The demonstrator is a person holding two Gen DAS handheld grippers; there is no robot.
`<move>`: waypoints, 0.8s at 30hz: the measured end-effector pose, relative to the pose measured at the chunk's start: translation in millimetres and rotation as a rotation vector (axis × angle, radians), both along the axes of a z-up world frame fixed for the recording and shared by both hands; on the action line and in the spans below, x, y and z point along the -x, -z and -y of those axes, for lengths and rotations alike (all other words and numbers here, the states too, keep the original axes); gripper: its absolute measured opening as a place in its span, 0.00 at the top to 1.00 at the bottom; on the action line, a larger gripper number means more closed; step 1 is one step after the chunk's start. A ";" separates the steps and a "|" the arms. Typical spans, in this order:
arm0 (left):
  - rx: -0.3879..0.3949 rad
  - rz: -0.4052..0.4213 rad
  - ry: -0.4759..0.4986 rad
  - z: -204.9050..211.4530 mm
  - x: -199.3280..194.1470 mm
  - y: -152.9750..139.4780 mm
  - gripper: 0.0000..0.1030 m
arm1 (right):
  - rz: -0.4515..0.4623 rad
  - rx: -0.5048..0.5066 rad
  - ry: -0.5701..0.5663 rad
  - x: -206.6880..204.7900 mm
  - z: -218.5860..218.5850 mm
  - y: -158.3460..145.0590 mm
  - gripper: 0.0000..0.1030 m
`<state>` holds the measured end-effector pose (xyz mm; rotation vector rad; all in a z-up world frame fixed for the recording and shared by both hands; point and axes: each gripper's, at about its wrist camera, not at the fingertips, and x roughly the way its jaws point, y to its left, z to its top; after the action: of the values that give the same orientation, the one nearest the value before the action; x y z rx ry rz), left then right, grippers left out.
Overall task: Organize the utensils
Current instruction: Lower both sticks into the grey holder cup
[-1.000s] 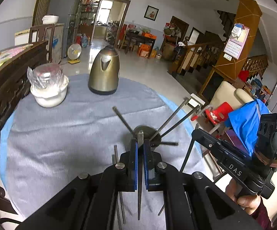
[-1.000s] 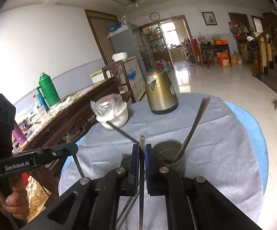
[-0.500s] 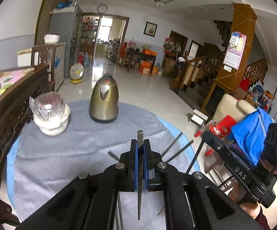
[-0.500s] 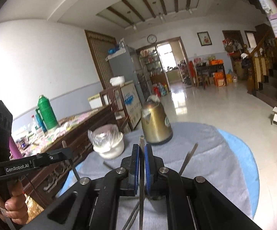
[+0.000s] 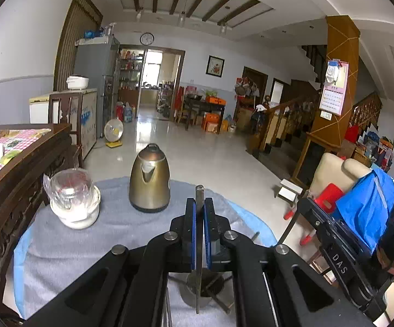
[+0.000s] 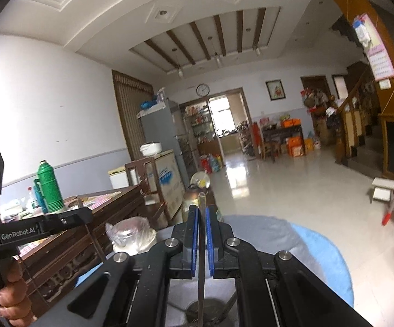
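Left tool: the left tool is at the lower centre of its frame; its blue pads are clamped on a thin metal utensil that stands upright between them.
Left utensil: its lower end reaches down over the metal cup at the bottom centre; whether it touches the cup I cannot tell.
Right tool: the right tool, lower centre of its own frame, is closed on a second metal utensil, also upright.
Right utensil: its lower end points down to the same cup at the bottom edge.
Cup: other utensil handles lean out of it.
Table: a round table with a grey cloth.
Kettle: a brass-coloured kettle stands above the left tool in the frame.
Bowl: a white bowl with a plastic-wrapped glass is left of the kettle.
Thermos: a green thermos is at the left of the right view.
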<state>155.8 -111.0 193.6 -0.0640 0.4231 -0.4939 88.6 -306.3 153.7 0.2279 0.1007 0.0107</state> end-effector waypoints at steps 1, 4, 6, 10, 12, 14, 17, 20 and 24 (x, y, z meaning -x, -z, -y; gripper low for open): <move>0.000 0.007 -0.002 2.3 -0.8 -1.5 0.95 | 0.005 0.002 0.005 -1.8 0.4 -1.0 0.94; 0.003 0.034 -0.011 6.3 -3.6 -3.4 0.95 | 0.027 -0.003 0.025 -8.3 -0.3 -1.8 0.94; 0.004 0.055 -0.017 9.2 -5.8 -4.8 0.95 | 0.039 -0.009 0.038 -11.2 0.4 -1.7 0.94; 0.009 0.083 -0.029 14.8 -10.3 -4.0 0.95 | 0.060 -0.013 0.063 -15.3 1.5 -1.6 0.94; 0.018 0.093 -0.035 16.2 -14.2 -1.2 0.95 | 0.068 -0.006 0.077 -18.4 -0.9 -0.3 0.94; 0.030 0.100 -0.036 18.7 -15.2 2.7 0.95 | 0.075 0.005 0.088 -21.1 -4.3 0.2 0.94; 0.038 0.118 -0.045 22.7 -18.1 9.8 0.95 | 0.085 0.016 0.104 -23.4 -8.2 4.5 0.94; 0.053 0.130 -0.048 25.6 -20.7 19.3 0.95 | 0.087 0.019 0.113 -26.6 -11.3 11.0 0.94; 0.070 0.129 -0.061 24.9 -26.5 34.8 0.95 | 0.065 0.015 0.116 -31.9 -13.5 22.9 0.94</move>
<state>182.2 -135.9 158.8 -0.1119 0.2763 -0.4502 120.5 -292.8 130.8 0.2180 0.0228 -0.0981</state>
